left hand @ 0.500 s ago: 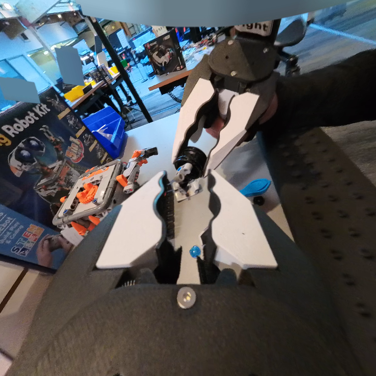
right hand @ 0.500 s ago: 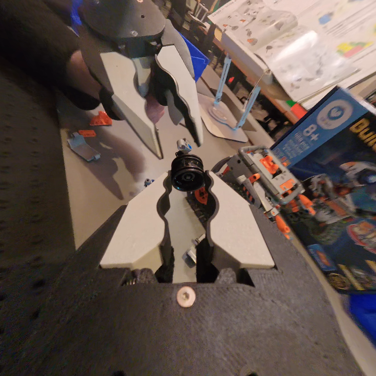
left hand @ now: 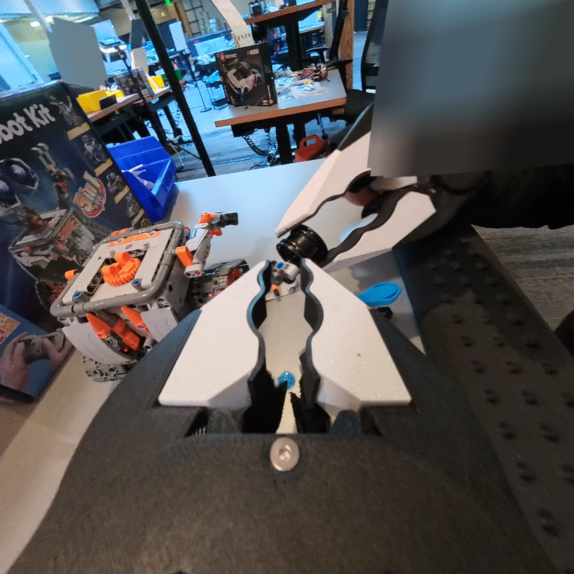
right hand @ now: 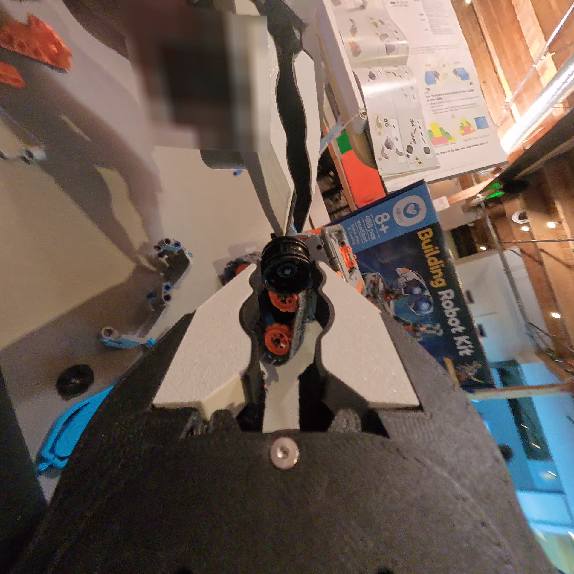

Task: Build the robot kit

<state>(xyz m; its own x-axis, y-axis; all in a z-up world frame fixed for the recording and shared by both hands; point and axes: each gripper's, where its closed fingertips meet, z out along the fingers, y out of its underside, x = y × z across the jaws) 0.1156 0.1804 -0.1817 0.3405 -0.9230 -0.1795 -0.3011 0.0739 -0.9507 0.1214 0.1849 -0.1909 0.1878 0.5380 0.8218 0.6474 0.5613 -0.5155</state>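
Note:
My left gripper (left hand: 284, 265) is shut on a small grey connector piece (left hand: 285, 275) with a blue pin and an orange pin, held above the white table (left hand: 248, 192). My right gripper (right hand: 285, 267) is shut on a black wheel hub (right hand: 285, 271). In the left wrist view the right gripper (left hand: 306, 247) comes in from the right, and its wheel hub (left hand: 299, 247) sits right against the grey piece. In the right wrist view the left gripper's fingers (right hand: 279, 186) come down edge-on from above onto the hub. The grey piece is hidden there.
A grey and orange robot model (left hand: 124, 279) lies left of the grippers, in front of a dark blue kit box (left hand: 46, 202). A blue bin (left hand: 146, 174) stands behind. A blue curved part (left hand: 379, 293), grey beams (right hand: 124, 337), a black gear (right hand: 74, 377) and orange parts (right hand: 34, 46) lie loose. My right tips are roughly 12 centimeters from the black gear (right hand: 74, 377).
My right gripper has swung from above the left gripper to its right side and tilted over, with the wheel hub still in it. The hub now sits closer against the grey piece.

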